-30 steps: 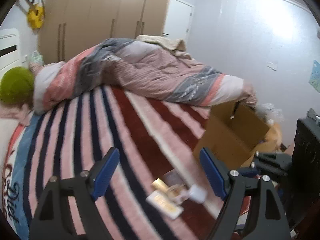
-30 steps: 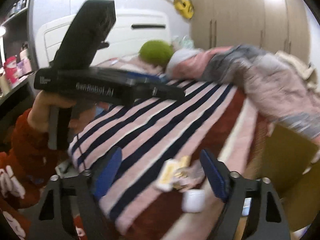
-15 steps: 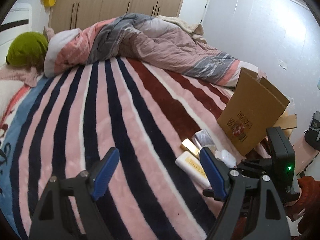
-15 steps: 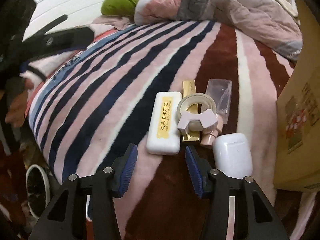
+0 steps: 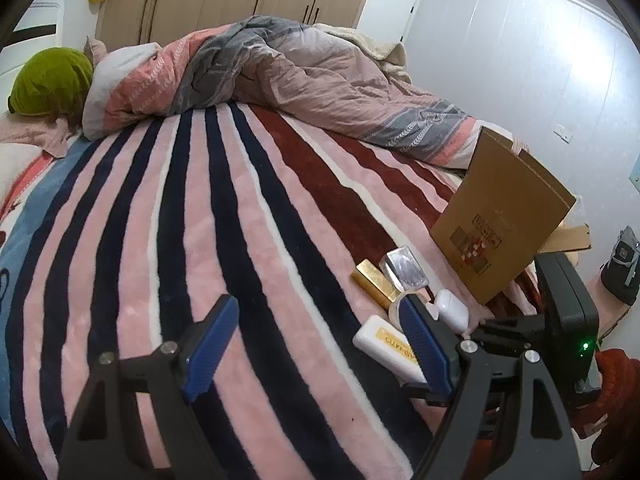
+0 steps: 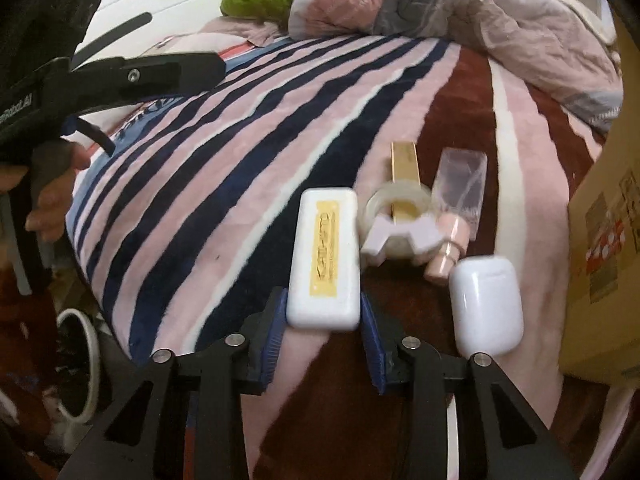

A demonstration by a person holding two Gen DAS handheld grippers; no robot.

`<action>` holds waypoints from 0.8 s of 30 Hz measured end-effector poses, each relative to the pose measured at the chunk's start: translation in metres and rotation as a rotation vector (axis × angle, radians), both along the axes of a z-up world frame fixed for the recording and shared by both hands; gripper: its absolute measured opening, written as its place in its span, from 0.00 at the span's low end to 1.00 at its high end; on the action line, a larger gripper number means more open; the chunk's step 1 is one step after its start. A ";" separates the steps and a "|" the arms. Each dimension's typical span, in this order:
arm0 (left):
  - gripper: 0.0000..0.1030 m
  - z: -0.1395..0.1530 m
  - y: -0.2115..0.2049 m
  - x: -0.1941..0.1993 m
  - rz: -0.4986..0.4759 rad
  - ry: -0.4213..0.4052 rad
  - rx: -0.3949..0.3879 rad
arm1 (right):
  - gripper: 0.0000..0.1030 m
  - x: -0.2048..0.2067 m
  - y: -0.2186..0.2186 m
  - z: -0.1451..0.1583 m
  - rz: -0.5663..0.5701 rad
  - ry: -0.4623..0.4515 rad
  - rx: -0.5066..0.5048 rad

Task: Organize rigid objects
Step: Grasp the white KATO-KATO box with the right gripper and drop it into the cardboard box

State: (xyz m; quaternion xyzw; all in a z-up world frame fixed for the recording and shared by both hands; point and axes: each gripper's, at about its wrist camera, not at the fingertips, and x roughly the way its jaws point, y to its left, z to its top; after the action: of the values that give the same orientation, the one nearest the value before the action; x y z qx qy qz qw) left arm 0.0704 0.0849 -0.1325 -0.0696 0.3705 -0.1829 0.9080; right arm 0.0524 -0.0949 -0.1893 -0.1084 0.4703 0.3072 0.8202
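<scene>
- The right tongs (image 6: 322, 338) are closing around the near end of the flat white rectangular case with a yellow label (image 6: 324, 258), which lies on the striped plush blanket (image 6: 224, 184) of the bed.
- The left tongs (image 5: 316, 354) stand wide, holding nothing, above the blanket.

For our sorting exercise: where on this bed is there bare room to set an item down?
Free: the striped blanket between the rumpled duvet and the left tool. Crowded: beside the cardboard box, around the white case and tape dispenser.
</scene>
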 end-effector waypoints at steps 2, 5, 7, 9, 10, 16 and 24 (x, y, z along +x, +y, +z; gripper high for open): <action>0.78 -0.003 0.000 0.001 -0.001 0.010 0.003 | 0.42 0.002 0.005 -0.001 0.000 -0.011 0.000; 0.78 -0.006 0.000 0.001 -0.002 0.022 0.002 | 0.30 0.007 0.016 -0.003 -0.001 -0.040 -0.045; 0.78 -0.007 0.000 0.002 -0.007 0.028 -0.007 | 0.30 0.009 0.018 -0.003 -0.001 -0.043 -0.051; 0.78 -0.006 -0.003 0.002 -0.025 0.032 -0.024 | 0.30 0.008 0.018 0.004 0.019 -0.038 -0.021; 0.78 -0.005 -0.005 0.002 -0.033 0.034 -0.030 | 0.30 0.007 0.018 0.010 0.030 -0.040 0.002; 0.76 0.016 -0.026 0.003 -0.108 0.018 -0.093 | 0.30 -0.002 0.019 0.059 0.080 -0.123 0.118; 0.45 0.087 -0.078 0.018 -0.196 -0.105 -0.099 | 0.30 0.003 -0.013 0.130 0.075 -0.256 0.209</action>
State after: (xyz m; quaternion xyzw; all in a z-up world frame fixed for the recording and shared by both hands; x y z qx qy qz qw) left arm 0.0882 0.0069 -0.0456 -0.0680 0.3178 -0.2921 0.8995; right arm 0.0558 -0.1077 -0.0588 -0.0784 0.3233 0.3683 0.8682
